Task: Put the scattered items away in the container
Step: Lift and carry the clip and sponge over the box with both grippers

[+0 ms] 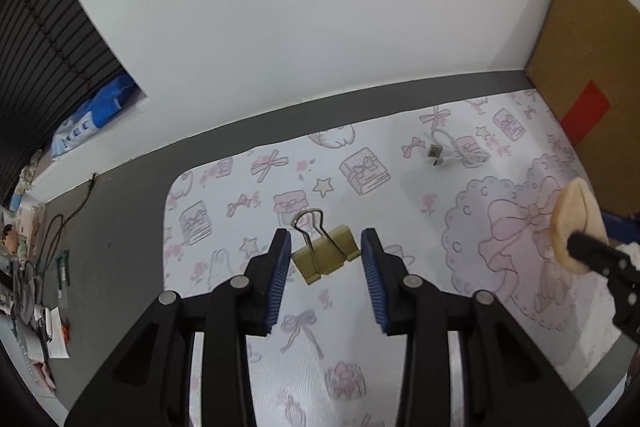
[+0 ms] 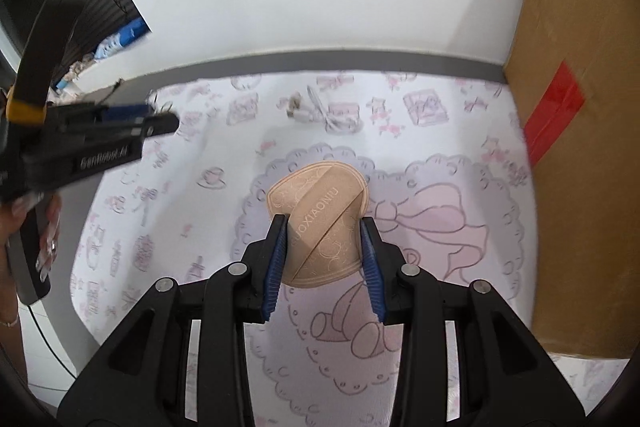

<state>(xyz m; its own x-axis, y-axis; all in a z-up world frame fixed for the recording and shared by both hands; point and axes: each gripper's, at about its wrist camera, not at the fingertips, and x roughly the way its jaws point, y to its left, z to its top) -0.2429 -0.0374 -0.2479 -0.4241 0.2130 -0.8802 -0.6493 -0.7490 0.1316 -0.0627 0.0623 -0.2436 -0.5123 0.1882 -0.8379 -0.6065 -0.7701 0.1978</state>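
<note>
A white wall (image 1: 280,7) fills the upper half of both views, and a grey surface (image 1: 120,227) runs along its foot. Over most of that surface lies a white mat (image 1: 400,195) printed with pink bows, books and stars. At the right edge of both frames stands a tall cardboard box (image 2: 580,147) with a strip of red tape (image 2: 554,115) on its side; its bottom edge meets the mat.

In the right wrist view, the right tongs (image 2: 323,251) sit in the lower centre of the frame, clamped on a tan, heart-shaped powder puff (image 2: 320,203) with printed lettering on its band. Both blue pads press its sides and it is held up off the mat. In the left wrist view the same puff shows at the right edge, mid-height.

In the left wrist view, the left tongs (image 1: 325,255) occupy the lower centre, clamped on a gold binder clip (image 1: 324,257) whose wire handles point toward the upper left. The clip hangs between the pads, above the mat. In the right wrist view the left tongs appear blurred at the left edge, with a person's hand (image 2: 44,239) on the grip below them.

A small white cable (image 1: 452,149) with a metal plug lies coiled on the mat in the upper right of the left wrist view, well apart from the clip and near the box.

Assorted clutter (image 1: 36,267) lines the far left edge of the left wrist view, too small to identify.
</note>
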